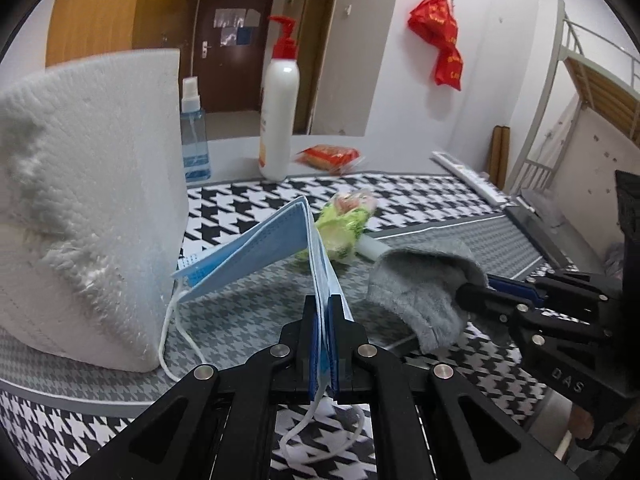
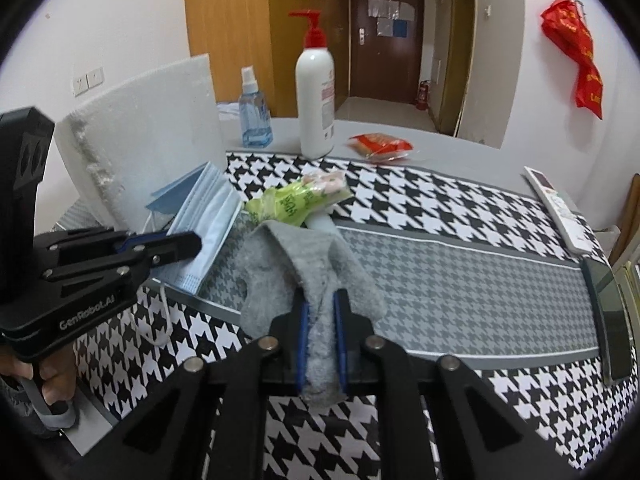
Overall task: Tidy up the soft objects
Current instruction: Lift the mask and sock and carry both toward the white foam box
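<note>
Left claw (image 1: pixel 323 312) clamps blue face masks (image 1: pixel 256 252); right claw (image 2: pixel 320 312) grips a grey sock (image 2: pixel 288 276). Lifting both clear of the houndstooth surface (image 2: pixel 460 280) avoids dragging.

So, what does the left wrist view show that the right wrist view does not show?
Only the left wrist view: a metal bunk bed frame at the right. Only the right wrist view: a dark phone, wall sockets and the hand holding the left gripper. Both: the blue masks in the left gripper, the grey sock in the right gripper, the pump bottle, the spray bottle and the white foam block.
</note>
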